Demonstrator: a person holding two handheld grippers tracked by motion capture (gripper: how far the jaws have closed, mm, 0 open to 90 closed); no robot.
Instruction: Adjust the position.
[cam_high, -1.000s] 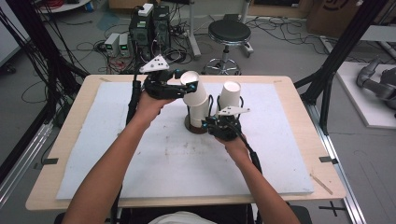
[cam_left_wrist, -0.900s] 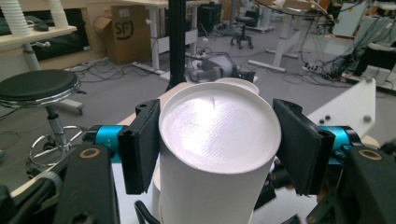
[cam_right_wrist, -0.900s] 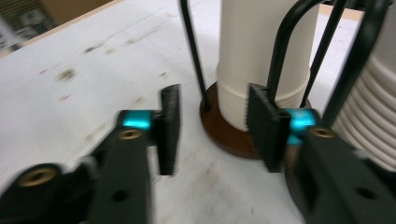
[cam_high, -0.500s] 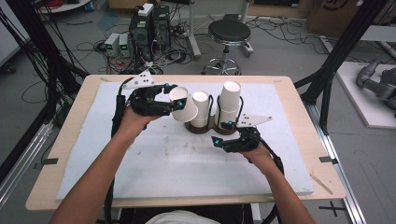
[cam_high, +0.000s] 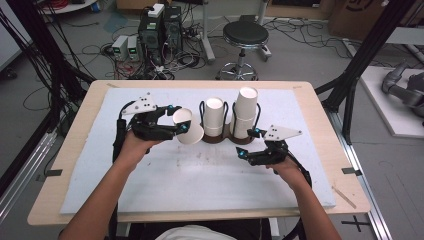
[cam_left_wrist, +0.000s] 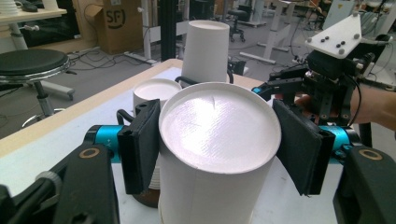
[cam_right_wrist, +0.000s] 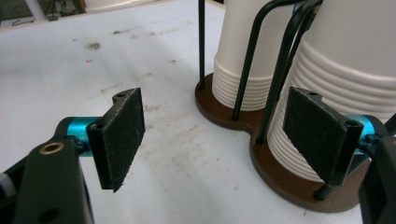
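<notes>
A single white paper cup is held in the left gripper, lying on its side above the white mat, just left of the cup holder. In the left gripper view the cup is seen bottom-first, with the two black pads pressed against its opposite walls; the jaws are nearly closed on it. The cup is judged to have been separated from the stacks and to be clear of them.

The cup holder, a dark brown base with black wire loops, stands near the middle of the mat. Two stacks of inverted cups are seated in it: a shorter left stack and a taller right stack. Both stacks are upright and inside their loops.

The right gripper is placed just in front of the right end of the holder. Its jaws have just been opening and now stand wide apart, with nothing gripped between them; in the right gripper view the holder base and the ribbed rims of the taller stack lie beyond the pads, which are not pressing on either. The steadying grip at the holder is therefore judged released.

What remains, as far as can be judged, is the setting down of the held cup on the white mat. No loose cup is seen standing there yet.
</notes>
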